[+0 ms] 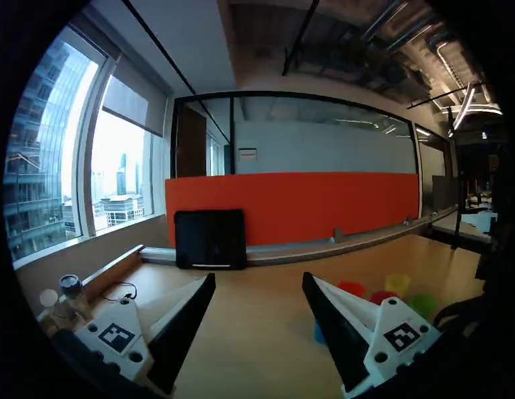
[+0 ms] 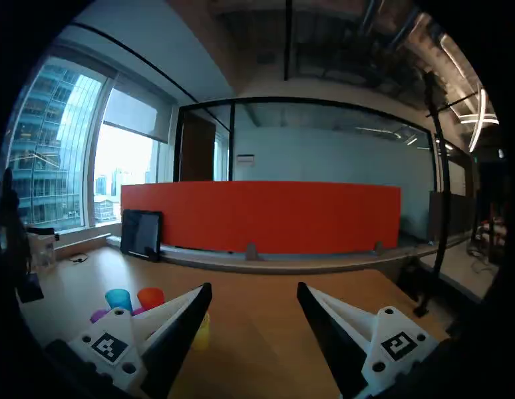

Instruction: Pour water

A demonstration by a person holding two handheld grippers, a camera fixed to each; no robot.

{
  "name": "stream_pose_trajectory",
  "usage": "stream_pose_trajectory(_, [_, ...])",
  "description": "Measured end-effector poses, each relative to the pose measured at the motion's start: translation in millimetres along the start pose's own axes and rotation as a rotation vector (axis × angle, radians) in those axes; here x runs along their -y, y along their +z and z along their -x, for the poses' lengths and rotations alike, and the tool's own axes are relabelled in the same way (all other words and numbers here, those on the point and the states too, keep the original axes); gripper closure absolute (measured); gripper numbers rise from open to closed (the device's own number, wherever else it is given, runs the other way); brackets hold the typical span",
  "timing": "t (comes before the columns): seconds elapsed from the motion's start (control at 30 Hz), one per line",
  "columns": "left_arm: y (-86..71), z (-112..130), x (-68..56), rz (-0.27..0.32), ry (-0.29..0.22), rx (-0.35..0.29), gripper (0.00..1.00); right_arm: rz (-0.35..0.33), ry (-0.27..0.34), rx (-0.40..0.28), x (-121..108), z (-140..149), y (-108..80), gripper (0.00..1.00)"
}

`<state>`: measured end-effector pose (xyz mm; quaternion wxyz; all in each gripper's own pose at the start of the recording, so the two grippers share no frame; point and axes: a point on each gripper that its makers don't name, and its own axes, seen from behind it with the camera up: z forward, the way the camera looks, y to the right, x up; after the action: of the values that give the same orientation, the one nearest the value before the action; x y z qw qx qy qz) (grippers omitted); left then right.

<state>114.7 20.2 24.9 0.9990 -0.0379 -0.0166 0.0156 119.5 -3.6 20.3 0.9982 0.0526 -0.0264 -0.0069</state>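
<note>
**Left gripper view.** A pale wooden worktop point(image 1: 257, 332) runs back to a long orange partition panel point(image 1: 291, 206) set under a glass wall. A flat black tablet point(image 1: 210, 238) leans against the panel at centre left, and tall windows point(image 1: 51, 166) take up the upper left. Two small clear bottles point(image 1: 64, 292) stand at the lower left edge, beside a thin black cable point(image 1: 121, 290). The left claw point(image 1: 257, 279) is spread wide, with only bare worktop between its white, black-faced fingers. A cluster of small coloured plastic cups point(image 1: 384, 292) stands on the worktop at lower right (red, yellow and green, with a blue one partly hidden behind the right-hand finger). The cluster lies beside and beyond that finger, outside the gap.

**Right gripper view.** The panel and tablet appear again, the tablet now at centre left, and a thin black pole point(image 2: 444, 219) rises at the right. The right claw point(image 2: 253, 289) is also wide open and holds nothing. The cups sit at lower left: a blue cup point(image 2: 118, 299) and an orange-red cup point(image 2: 151, 297) stand upright side by side. A purple one and a yellow one are partly covered by the left-hand finger. No cup lies between the fingers.
</note>
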Motion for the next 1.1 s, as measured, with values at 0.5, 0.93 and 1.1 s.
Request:
stream_pose_trajectory(0.5, [15.1, -77.4, 10.7, 0.001, -0.050, -0.006, 0.03, -0.022, 0.008, -0.011, -1.6, -80.1, 6.7, 0.01])
stream_pose_trajectory(0.93, [19.0, -108.8, -9.0, 0.120, -0.015, -0.021, 0.03, -0.123, 0.001, 0.010, 19.4, -87.5, 7.4, 0.01])
stream_pose_trajectory(1.1, [21.1, -107.3, -23.7, 0.202, -0.021, -0.011, 0.03, -0.215, -0.011, 0.012, 38.5, -90.4, 4.0, 0.01])
